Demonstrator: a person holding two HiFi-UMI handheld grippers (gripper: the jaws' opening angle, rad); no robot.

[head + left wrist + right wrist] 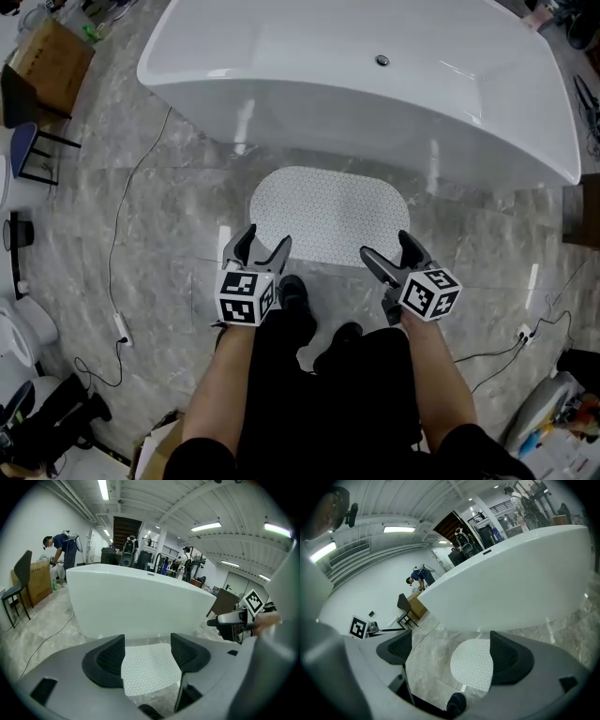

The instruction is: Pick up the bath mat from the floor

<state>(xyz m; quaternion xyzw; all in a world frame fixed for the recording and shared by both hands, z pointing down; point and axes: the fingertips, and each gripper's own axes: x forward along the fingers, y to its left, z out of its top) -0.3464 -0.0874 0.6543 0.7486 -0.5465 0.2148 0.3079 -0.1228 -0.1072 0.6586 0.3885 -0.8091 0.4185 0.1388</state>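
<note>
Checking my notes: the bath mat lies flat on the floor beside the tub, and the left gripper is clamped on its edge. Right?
No. The bath mat lies flat beside the tub, but the left gripper is open and empty; the left gripper view shows its jaws apart above the mat.

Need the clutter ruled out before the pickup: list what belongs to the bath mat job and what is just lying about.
Job in hand:
- bath mat, flat on the floor beside the tub
- left gripper, open, empty
- right gripper, open, empty

Lying about:
- bathtub
- chair
- cardboard box
- cable
</note>
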